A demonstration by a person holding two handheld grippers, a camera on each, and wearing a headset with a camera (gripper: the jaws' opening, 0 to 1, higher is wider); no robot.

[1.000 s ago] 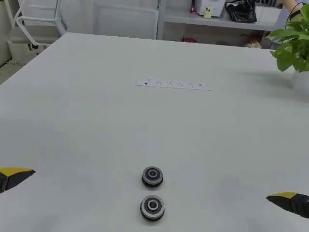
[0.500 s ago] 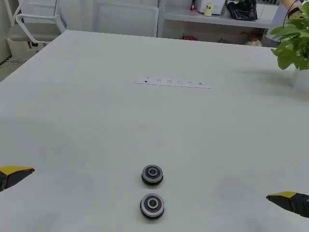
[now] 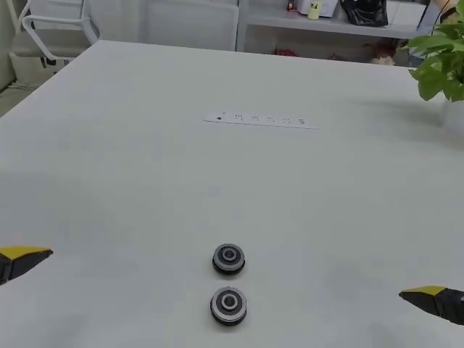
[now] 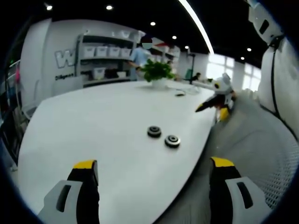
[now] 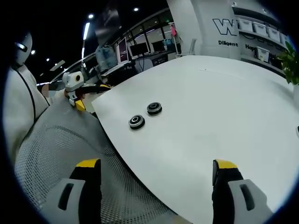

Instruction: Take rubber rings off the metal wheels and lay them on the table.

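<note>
Two metal wheels, the farther wheel [image 3: 229,259] and the nearer wheel [image 3: 229,306], lying flat, one just behind the other without touching, at the middle of the near part of the table [image 3: 145,159]. Silvery hub on each, dark rubber ring around the rim, both rings still in place. Table surface pale grey-white, matt, broad. White power strip [image 3: 259,120] lying crosswise farther back near the centre, well apart from the wheels. Left gripper [image 4: 153,163] low at the near left edge, jaws spread wide, yellow-tipped, holding nothing, well apart from the wheels. Right gripper [image 5: 156,164] low at the near right edge, jaws likewise spread wide and empty, also well apart from the wheels. Wheels between the two grippers. Potted green plant [image 3: 441,69] at the far right of the table. White chair [image 3: 51,29] beyond the far left corner. Shelving [image 3: 326,25] behind the table with small items, among them a dark bag and a yellow object. In the gripper views, white storage bins on wall shelves, large lettering on the wall, small round ceiling lights, a person standing near the shelves.
</note>
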